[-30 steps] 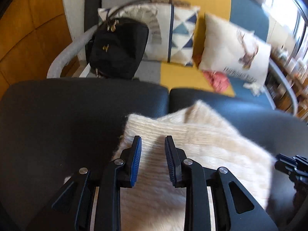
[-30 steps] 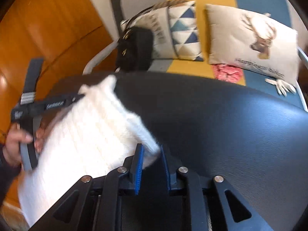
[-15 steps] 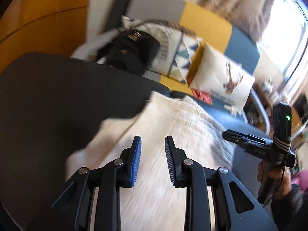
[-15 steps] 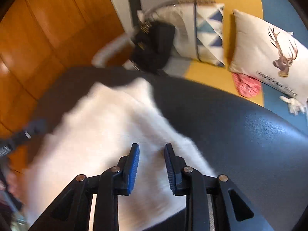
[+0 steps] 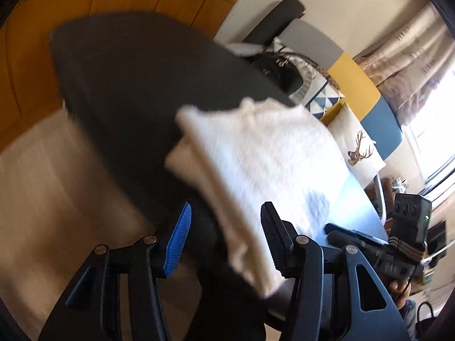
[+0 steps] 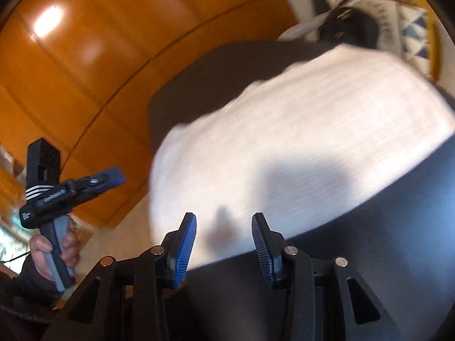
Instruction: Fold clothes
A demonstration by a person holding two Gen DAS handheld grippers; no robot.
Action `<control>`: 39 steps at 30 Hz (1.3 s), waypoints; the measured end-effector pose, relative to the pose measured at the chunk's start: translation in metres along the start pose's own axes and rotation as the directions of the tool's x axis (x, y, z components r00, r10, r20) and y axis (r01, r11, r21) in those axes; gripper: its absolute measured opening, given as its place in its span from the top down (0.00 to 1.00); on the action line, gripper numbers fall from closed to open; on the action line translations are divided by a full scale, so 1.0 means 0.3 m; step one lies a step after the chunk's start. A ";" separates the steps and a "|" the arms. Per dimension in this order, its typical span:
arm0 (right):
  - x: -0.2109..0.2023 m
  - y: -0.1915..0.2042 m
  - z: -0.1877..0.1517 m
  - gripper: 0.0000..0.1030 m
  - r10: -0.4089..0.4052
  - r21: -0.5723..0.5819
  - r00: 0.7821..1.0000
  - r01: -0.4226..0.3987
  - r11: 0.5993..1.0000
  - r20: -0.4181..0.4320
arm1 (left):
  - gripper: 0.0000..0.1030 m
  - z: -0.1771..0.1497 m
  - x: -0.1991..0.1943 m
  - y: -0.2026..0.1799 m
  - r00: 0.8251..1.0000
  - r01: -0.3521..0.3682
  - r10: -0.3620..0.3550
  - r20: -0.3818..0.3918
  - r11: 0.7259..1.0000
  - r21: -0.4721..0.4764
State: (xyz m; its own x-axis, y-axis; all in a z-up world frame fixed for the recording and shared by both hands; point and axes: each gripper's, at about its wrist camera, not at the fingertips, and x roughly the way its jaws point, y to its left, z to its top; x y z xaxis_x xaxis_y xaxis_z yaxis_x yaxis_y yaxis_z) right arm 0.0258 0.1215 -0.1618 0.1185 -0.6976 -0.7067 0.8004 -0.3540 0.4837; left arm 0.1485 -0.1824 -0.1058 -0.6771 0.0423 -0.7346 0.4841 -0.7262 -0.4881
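No wording here can be read. There is pale lettering along the black body of the left gripper [image 6: 109, 181], seen from the right wrist, but it is too blurred to make out, and the white stripes beside it carry no words. The cushion [image 5: 357, 147] on the sofa shows a stag's head, yet any lettering under it is too small and soft to tell, and the gold mark on the black bag [image 5: 280, 69] is only a glint.
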 end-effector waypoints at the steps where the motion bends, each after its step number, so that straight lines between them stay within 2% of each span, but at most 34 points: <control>1: 0.018 0.049 -0.021 0.60 0.014 -0.035 1.000 -0.014 0.999 -0.019 | 0.47 -0.015 0.015 0.012 1.000 0.015 -0.016 -0.021 1.000 -0.025; 3: 0.037 0.140 -0.070 0.60 0.012 -0.114 0.998 -0.018 0.993 -0.055 | 0.47 -0.039 0.034 0.024 0.998 0.048 -0.051 -0.041 0.997 -0.055; 5: 0.049 0.184 -0.113 0.60 -0.048 -0.158 0.996 0.036 0.987 -0.077 | 0.47 -0.058 0.040 0.022 0.995 0.085 -0.088 -0.043 0.994 -0.065; 7: 0.055 0.188 -0.150 0.60 -0.113 -0.155 0.990 0.099 0.983 -0.086 | 0.47 -0.074 0.062 -0.017 0.990 0.126 -0.127 -0.062 0.992 -0.023; 10: 0.049 0.137 -0.191 0.60 -0.186 -0.079 0.979 0.180 0.981 -0.086 | 0.47 -0.112 0.101 -0.068 0.981 0.161 -0.155 -0.115 0.986 0.045; 15: -0.014 0.047 -0.244 0.60 -0.183 0.082 0.981 0.187 0.979 -0.061 | 0.47 -0.174 0.139 -0.071 0.962 0.206 -0.194 -0.190 0.978 0.043; 19: -0.067 0.002 -0.276 0.60 -0.204 0.160 0.978 0.208 0.965 -0.042 | 0.47 -0.200 0.129 -0.119 0.949 0.274 -0.249 -0.194 0.955 0.113; 21: -0.092 -0.028 -0.277 0.60 -0.216 0.191 0.976 0.218 0.957 -0.032 | 0.47 -0.195 0.151 -0.139 0.951 0.275 -0.247 -0.188 0.951 0.143; 25: -0.133 -0.053 -0.226 0.60 -0.237 0.237 0.971 0.234 0.943 -0.014 | 0.48 -0.201 0.217 -0.129 0.936 0.293 -0.261 -0.237 0.950 0.107; 26: -0.138 -0.060 -0.218 0.60 -0.245 0.242 0.969 0.240 0.940 -0.011 | 0.52 -0.205 0.216 -0.134 0.933 0.305 -0.272 -0.236 0.945 0.118; 27: -0.142 -0.066 -0.212 0.60 -0.252 0.245 0.968 0.247 0.938 -0.008 | 0.61 -0.212 0.205 -0.143 0.932 0.319 -0.281 -0.231 0.936 0.150; 28: -0.148 -0.070 -0.206 0.60 -0.260 0.245 0.966 0.253 0.936 -0.005 | 0.85 -0.221 0.184 -0.156 0.933 0.327 -0.283 -0.221 0.924 0.198; 32: -0.170 -0.096 -0.122 0.60 -0.312 0.232 0.949 0.293 0.928 0.050 | 0.93 -0.230 0.136 -0.208 0.924 0.374 -0.328 -0.195 0.879 0.297; 34: -0.154 -0.113 -0.050 0.60 -0.330 0.223 0.941 0.307 0.925 0.075 | 0.94 -0.245 0.163 -0.210 0.931 0.350 -0.292 -0.218 0.881 0.319; 35: -0.139 -0.122 -0.024 0.60 -0.337 0.218 0.939 0.315 0.924 0.071 | 0.94 -0.252 0.177 -0.212 0.934 0.339 -0.273 -0.229 0.881 0.330; 37: -0.093 -0.143 0.004 0.60 -0.346 0.204 0.938 0.334 0.920 0.026 | 0.94 -0.267 0.190 -0.210 0.919 0.367 -0.288 -0.268 0.874 0.320; 39: -0.046 -0.163 0.031 0.60 -0.355 0.189 0.935 0.352 0.916 -0.019 | 0.92 -0.270 0.190 -0.201 0.913 0.378 -0.299 -0.276 0.875 0.302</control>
State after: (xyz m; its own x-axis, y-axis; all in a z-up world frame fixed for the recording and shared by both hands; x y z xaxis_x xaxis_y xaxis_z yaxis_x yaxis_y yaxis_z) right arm -0.0204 0.1424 -0.1710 -0.1622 -0.5139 -0.8424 0.6642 -0.6882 0.2920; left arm 0.1255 -0.0807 -0.1564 -0.6107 0.4453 -0.6548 0.0005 -0.8267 -0.5627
